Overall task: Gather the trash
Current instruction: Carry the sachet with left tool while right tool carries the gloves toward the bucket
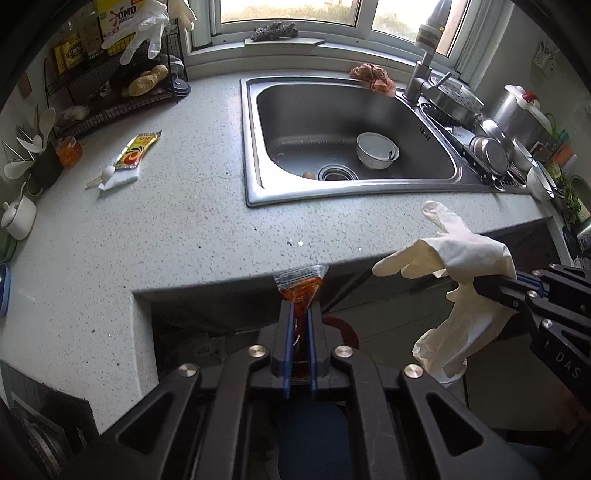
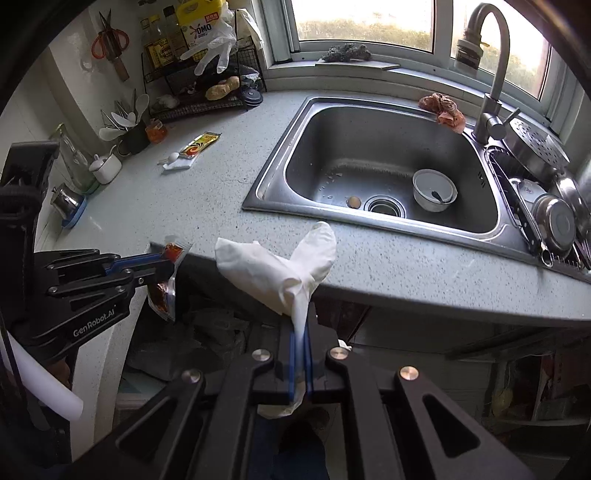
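1. Kitchen, mid-cleanup: the left gripper (image 1: 301, 314) has its jaws closed tight on a clear sauce sachet (image 1: 301, 286) holding red-brown liquid, carried off the surface (image 1: 184, 229), below and in front of the sink (image 1: 258, 192).

2. The right gripper (image 2: 301, 325) has its jaws pinched on a crumpled white glove (image 2: 277, 269), which stands up from the jaws and flops toward the sink; it too is held clear of the surface's front edge.

3. Both pieces of trash are already in hand, so the coming move likely turns on where a bin lies. No bin can be made out for certain; dark crumpled material shows in the gap under the surface, in front of the sink and below both grippers.

4. Trash left out: a yellow-and-red wrapper (image 1: 138, 149) lies on a white pad (image 1: 123, 175) well to the left of the sink, its long axis running diagonally away toward the wire rack (image 1: 110, 92). The left gripper appears the nearer one. A crumpled brownish wad (image 1: 373, 75) rests on the sink's far rim by the faucet (image 2: 491, 74).

5. Readable writing: "OMO" on a yellow box (image 1: 118, 18) on the rack, beyond the sink's left; "GenRobot.AI" on the left gripper body; "DAS" on the right gripper body.
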{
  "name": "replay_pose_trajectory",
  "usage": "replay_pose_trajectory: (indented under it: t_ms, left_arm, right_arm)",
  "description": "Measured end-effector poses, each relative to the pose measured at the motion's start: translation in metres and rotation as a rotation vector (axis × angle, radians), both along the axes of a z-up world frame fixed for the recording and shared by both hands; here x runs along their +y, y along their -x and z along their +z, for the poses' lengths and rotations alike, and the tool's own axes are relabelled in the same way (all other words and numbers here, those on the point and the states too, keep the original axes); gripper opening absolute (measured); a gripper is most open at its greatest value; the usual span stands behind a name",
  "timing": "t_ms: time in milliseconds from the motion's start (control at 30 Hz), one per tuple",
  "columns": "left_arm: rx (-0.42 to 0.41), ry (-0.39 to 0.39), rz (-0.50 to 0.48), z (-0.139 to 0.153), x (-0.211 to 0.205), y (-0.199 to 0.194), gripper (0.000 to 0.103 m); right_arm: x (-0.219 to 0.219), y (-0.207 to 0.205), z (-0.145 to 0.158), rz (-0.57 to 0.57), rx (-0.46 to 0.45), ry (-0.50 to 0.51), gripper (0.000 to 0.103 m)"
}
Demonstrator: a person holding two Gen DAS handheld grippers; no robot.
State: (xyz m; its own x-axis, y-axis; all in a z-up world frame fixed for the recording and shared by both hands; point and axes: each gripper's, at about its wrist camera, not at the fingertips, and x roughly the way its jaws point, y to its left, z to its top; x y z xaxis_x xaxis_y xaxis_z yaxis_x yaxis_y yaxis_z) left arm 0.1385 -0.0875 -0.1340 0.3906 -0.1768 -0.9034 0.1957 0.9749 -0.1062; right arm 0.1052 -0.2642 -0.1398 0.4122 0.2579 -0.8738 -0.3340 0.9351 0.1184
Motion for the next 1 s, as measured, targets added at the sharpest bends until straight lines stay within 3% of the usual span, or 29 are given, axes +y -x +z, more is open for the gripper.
replay_pose_trajectory:
  t_ms: [200, 500, 700, 1000]
  left_arm:
    - [0.112, -0.027, -0.027, -0.042, -0.011, 0.015, 0.006]
    - [0.174, -0.053, -0.048, -0.131, -0.020, 0.025, 0.006]
    - [0.166, -0.053, -0.062, -0.217, -0.028, 0.028, 0.006]
    - [0.224, -0.068, -0.038, -0.382, -0.032, 0.019, 0.006]
  right_arm:
    - [-0.009, 0.012, -0.035, -0.017, 0.061, 0.012, 0.003]
    - [-0.016, 0.019, -0.130, -0.032, 0.143, -0.006, 0.003]
    - [-0.021, 0.017, -0.228, -0.031, 0.168, -0.005, 0.003]
    - [-0.023, 0.000, -0.394, -0.038, 0.263, 0.025, 0.003]
